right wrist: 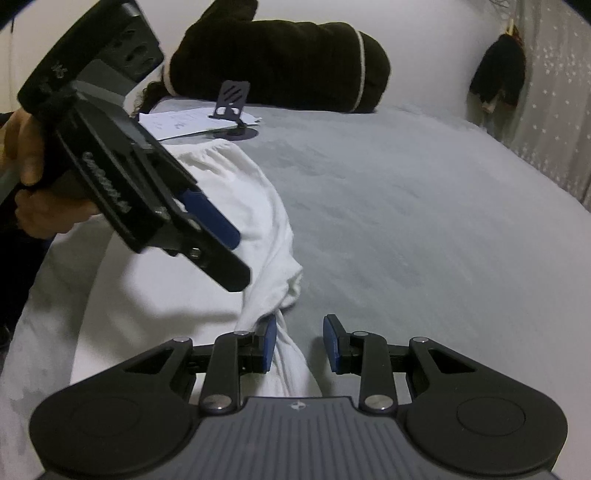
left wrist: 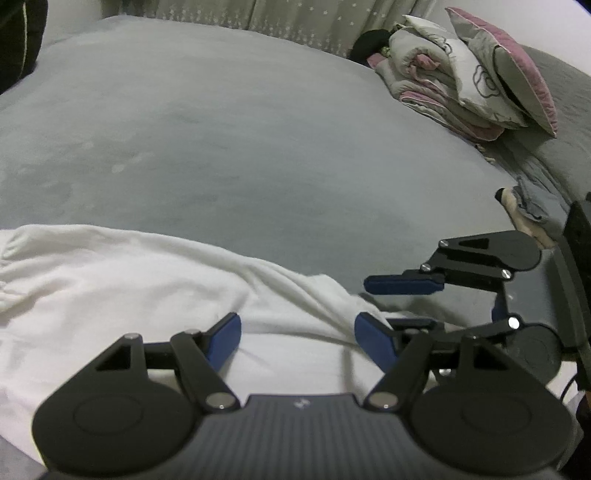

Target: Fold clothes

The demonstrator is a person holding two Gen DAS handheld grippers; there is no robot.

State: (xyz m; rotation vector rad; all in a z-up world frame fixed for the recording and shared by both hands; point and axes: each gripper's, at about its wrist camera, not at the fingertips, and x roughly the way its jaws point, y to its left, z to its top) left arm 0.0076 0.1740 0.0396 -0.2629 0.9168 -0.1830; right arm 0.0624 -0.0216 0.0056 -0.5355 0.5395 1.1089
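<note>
Left gripper (left wrist: pixel 297 341) released above white garment (left wrist: pixel 110 288); right gripper (right wrist: pixel 300 341) released, cloth fold between pads.

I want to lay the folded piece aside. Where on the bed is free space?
The grey bed is bare between the white garment and the curtain. It is crowded by the bedding pile at one side, and by the phone stand and papers near the dark bolster.

The white garment (left wrist: pixel 122 295) runs off the picture's left edge.
</note>
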